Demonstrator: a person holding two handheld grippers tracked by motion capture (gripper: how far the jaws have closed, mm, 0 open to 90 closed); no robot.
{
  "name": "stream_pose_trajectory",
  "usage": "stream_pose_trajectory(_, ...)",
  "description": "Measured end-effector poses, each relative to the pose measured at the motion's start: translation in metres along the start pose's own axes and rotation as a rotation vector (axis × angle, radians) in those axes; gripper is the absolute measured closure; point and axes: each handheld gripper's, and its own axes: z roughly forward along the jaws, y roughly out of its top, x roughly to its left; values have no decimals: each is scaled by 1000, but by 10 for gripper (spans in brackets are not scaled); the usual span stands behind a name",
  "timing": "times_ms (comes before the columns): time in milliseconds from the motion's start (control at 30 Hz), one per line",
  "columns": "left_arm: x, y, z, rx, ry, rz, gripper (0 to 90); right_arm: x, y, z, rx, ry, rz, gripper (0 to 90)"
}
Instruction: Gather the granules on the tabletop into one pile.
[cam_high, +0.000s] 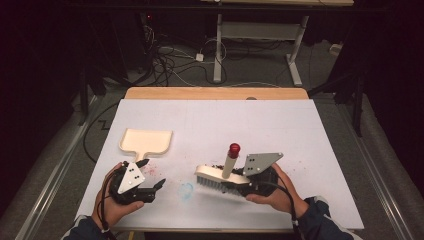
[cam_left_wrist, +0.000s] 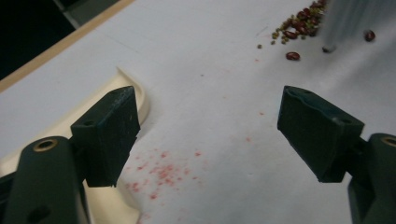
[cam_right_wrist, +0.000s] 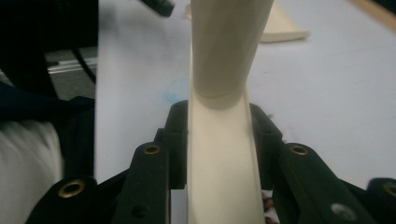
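A: From the high view, the right hand-held gripper (cam_high: 250, 179) is clamped on the cream plastic brush with pale bristles and a red-capped handle (cam_high: 220, 175) — held by the end of its head, bristles just over the white-covered desk (cam_high: 300, 150). The left hand-held gripper (cam_high: 150, 176) has its jaws apart and empty, just beside the stub handle of the cream plastic dustpan (cam_high: 146, 141).

B: So the pan isn't held. If the brush pushes anything toward it, I'd expect the pan to slide away instead of taking the load.

A: In the left gripper view the jaws stand wide with nothing between them; the dustpan's rim (cam_left_wrist: 142, 100) lies behind the left jaw, and the small heap of red and green beans (cam_left_wrist: 299, 25) sits well apart, by the brush's bristles (cam_left_wrist: 350, 18).

B: Round beans on a smooth sheet — a fast stroke could scatter them or roll them off the desk's edge.

A: The right gripper view shows both black jaws pressed on the flat cream spine of the brush (cam_right_wrist: 222, 154), the round handle rising beyond, the dustpan (cam_right_wrist: 280, 25) farther off.

B: That grip is at one end. Press down hard while sweeping and the brush may twist between the pads — bristles would skip over the beans.
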Motion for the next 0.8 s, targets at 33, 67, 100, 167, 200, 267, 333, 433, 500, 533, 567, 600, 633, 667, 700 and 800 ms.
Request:
stream_pose_trajectory(33,3,-1,-2,-10,11,-14,201,6,-1,9,11,48,35,675)
stream_pose_trajectory(67,6,-3,-5,-22,23,-20,200,10,-2,14,14,67,46,675)
stream_pose_trajectory(100,9,-4,-6,-27,27,-35,200,10,-2,14,14,67,46,675)
stream_pose_trajectory(167,12,-7,-9,-31,34,-54,200,16,-3,26,33,85,35,675)
stream_pose_trajectory(200,13,-8,-10,-27,34,-70,200,16,-3,26,33,85,35,675)
stream_pose_trajectory(267,14,-9,-10,-30,32,-80,201,14,-7,33,43,81,43,675)
stream_pose_trajectory(333,13,-9,-8,-25,27,-70,200,11,-7,33,37,70,52,675)
stream_pose_trajectory(433,11,-8,-5,-19,18,-44,200,0,-13,33,27,33,51,674)
stream_pose_trajectory(500,9,-8,-2,-12,10,-40,200,-3,-13,32,31,32,58,674)
stream_pose_trajectory(533,8,-8,-1,-9,7,-39,201,-5,-14,31,33,21,51,673)
stream_pose_trajectory(567,7,-7,0,-3,4,-34,200,-7,-14,30,38,4,50,673)
stream_pose_trajectory(600,6,-7,1,0,-1,-31,201,-11,-15,30,37,-4,55,673)
stream_pose_trajectory(633,5,-7,2,1,-4,-30,201,-14,-15,29,34,-13,62,673)
stream_pose_trajectory(667,4,-7,3,4,-7,-25,201,-19,-17,27,41,-38,89,673)
stream_pose_trajectory(700,2,-7,4,5,-12,-24,201,-19,-17,27,41,-38,89,673)
stream_pose_trajectory(800,-1,-6,7,15,-24,-16,201,-27,-18,23,37,-77,101,673)
